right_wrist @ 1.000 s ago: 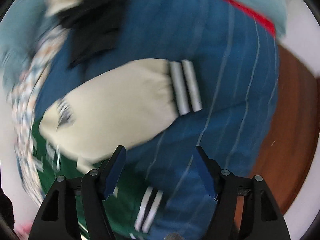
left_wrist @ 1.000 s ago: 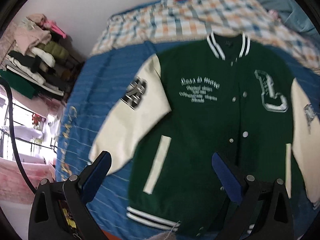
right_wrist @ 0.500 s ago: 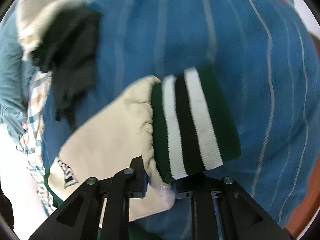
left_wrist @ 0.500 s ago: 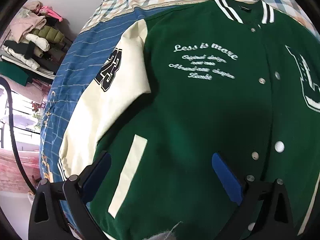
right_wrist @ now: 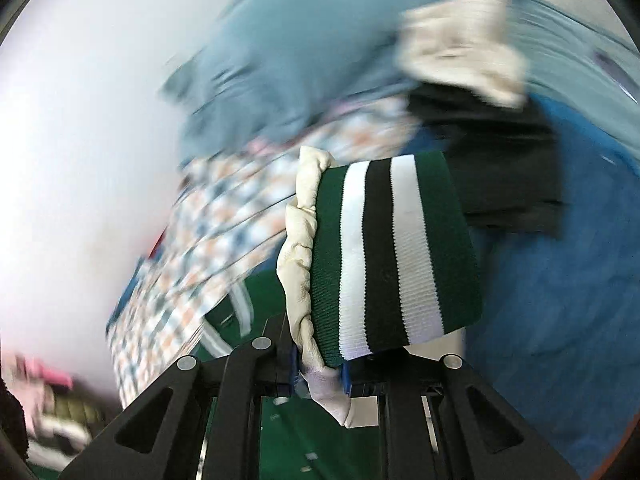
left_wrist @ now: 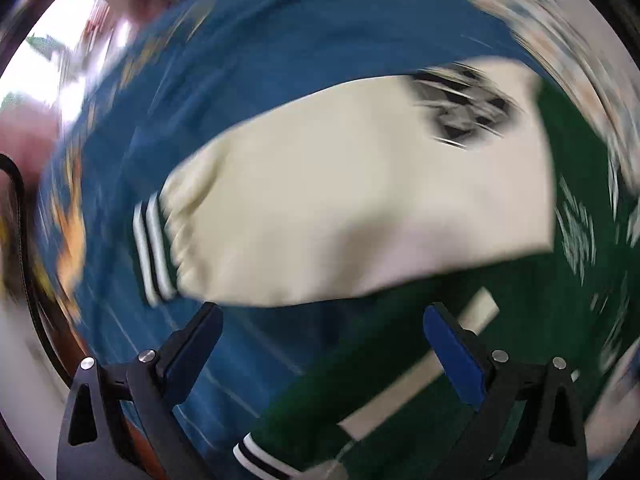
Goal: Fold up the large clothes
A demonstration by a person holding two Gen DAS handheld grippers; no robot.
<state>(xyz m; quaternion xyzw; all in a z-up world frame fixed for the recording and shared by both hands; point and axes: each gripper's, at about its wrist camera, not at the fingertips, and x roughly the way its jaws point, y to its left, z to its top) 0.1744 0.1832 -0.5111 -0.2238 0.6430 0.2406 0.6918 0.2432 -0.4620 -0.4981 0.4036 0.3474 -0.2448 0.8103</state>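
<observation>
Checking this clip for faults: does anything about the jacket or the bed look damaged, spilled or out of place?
Nothing stands out. The right claw pinches the cream sleeve beside its striped cuff; the left claw hangs open above the jacket. Both views are motion-blurred.

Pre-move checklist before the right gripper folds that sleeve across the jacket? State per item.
1. Right gripper clamped on the cream sleeve just behind the striped cuff; its jaws have just been closing on it: ok.
2. Cuff lifted off the blue bedspread: ok.
3. Left gripper open, nothing between its pads: ok.
4. Left sleeve lies flat, cuff on the bedspread, not yet gripped: not ok.
5. Green jacket body spread flat: cannot tell, both views blurred.
6. Landing spot on the jacket front unobstructed: cannot tell.
</observation>
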